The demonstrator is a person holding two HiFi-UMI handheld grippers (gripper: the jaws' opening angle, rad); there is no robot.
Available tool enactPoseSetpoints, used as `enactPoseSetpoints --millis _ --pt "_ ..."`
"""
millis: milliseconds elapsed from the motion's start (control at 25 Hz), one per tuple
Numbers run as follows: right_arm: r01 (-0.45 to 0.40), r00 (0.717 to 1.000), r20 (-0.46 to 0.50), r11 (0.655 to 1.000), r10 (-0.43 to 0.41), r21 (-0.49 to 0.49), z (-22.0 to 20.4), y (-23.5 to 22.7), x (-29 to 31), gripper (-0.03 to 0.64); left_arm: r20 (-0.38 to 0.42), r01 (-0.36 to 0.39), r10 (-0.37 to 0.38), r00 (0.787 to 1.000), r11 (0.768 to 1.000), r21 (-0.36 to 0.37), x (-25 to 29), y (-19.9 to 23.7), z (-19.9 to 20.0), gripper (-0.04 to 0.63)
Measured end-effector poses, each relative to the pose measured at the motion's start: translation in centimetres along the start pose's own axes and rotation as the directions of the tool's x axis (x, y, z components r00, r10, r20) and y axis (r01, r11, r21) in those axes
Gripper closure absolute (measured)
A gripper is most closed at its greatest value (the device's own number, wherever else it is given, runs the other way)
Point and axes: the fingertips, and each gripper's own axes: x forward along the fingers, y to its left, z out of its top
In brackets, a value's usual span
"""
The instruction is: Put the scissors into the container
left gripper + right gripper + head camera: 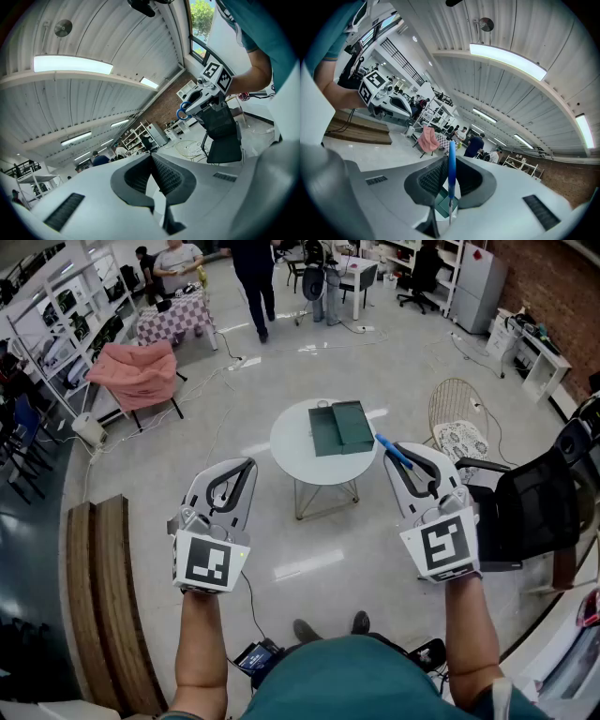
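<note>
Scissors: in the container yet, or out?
Out. The right gripper is shut on the scissors, short of the container.

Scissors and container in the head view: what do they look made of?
The scissors: the handle is probably plastic, an even bright blue with a slight sheen. The container: dark green, matte, with thin flat panels. It could be plastic or coated card; I cannot tell which.

- Both arms are out in front of the body, left forearm (199, 643) and right forearm (469, 629) bare and well apart.
- Left gripper (246, 467): the 2 jaws are pressed together with nothing between them.
- Right gripper (405, 461): jaws clamped on the blue-handled scissors (451, 161), which poke out past the tips.
</note>
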Motion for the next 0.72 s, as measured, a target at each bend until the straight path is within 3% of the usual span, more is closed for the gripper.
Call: enactPoseSetpoints --millis 720 --pt "0.019 1.0 -0.014 0.999 -0.019 0.047 2.5 2.6 3.3 0.563 0.013 0.012 -0.012 1.0 1.0 -0.008 -1.2 3.8 -3.4 0.578"
